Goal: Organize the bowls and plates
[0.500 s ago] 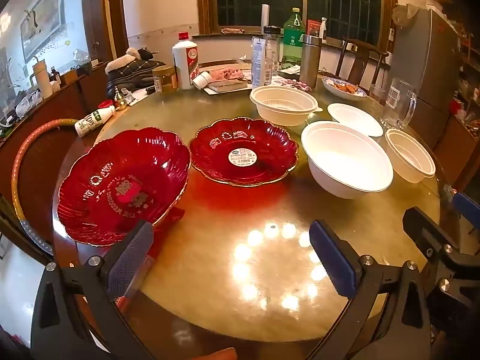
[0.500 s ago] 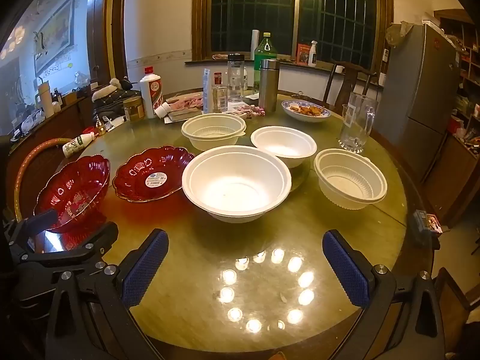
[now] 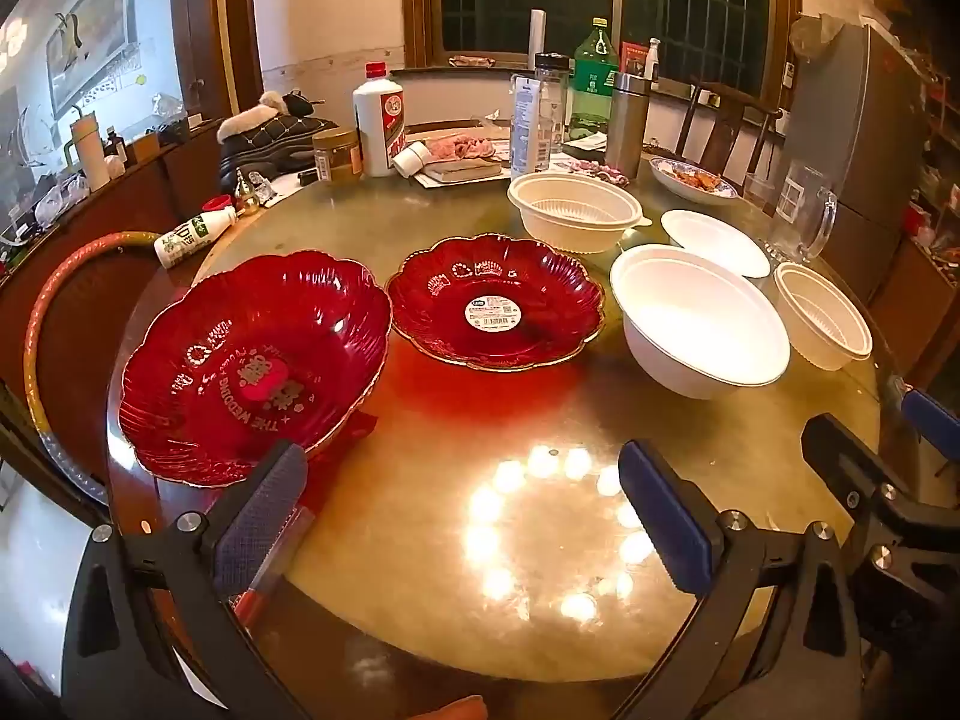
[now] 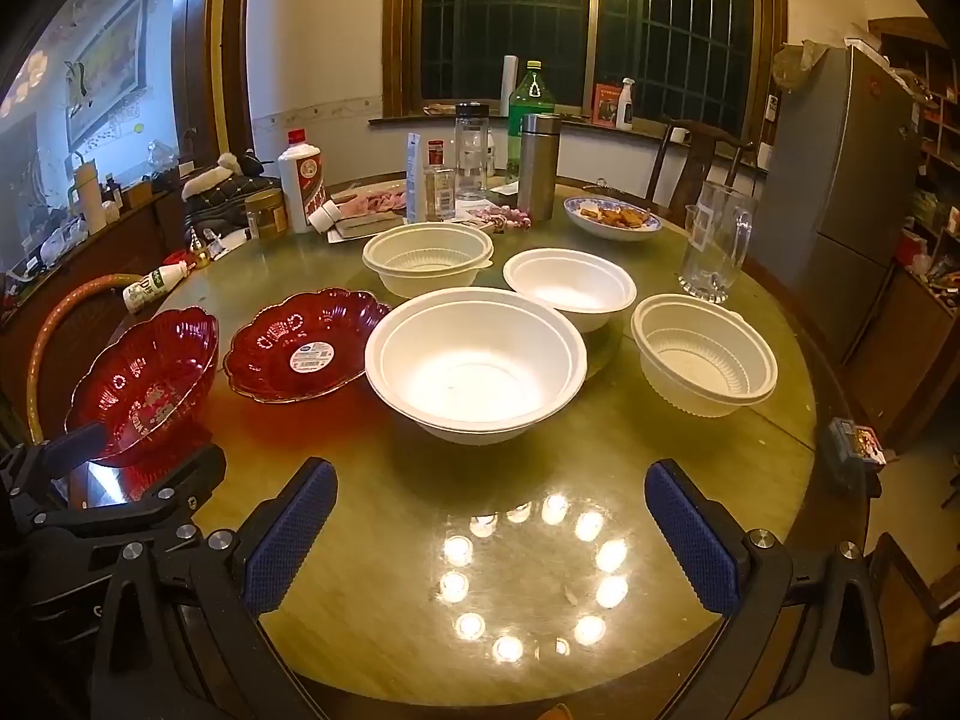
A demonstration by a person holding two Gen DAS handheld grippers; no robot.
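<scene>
Almost nothing is changing since half a second ago: you are holding both the left gripper [image 3: 462, 516] and right gripper [image 4: 492, 534] wide apart and empty. Sorting is not starting yet; the red plates [image 3: 495, 300] and white bowls [image 4: 474, 360] are sitting untouched.

Home dining room, round glass-topped table [image 4: 780, 438], wooden chair [image 4: 696, 162], fridge [image 4: 840, 198], barred window [image 4: 672, 30]

Ahead of the left tool, two red scalloped plates [image 3: 255, 354] [image 3: 495, 300] sit upright side by side. Ahead of the right tool stands a big white bowl [image 4: 475, 363], with three smaller white bowls [image 4: 427, 258] [image 4: 570, 285] [image 4: 703, 354] beyond it, all empty.
</scene>
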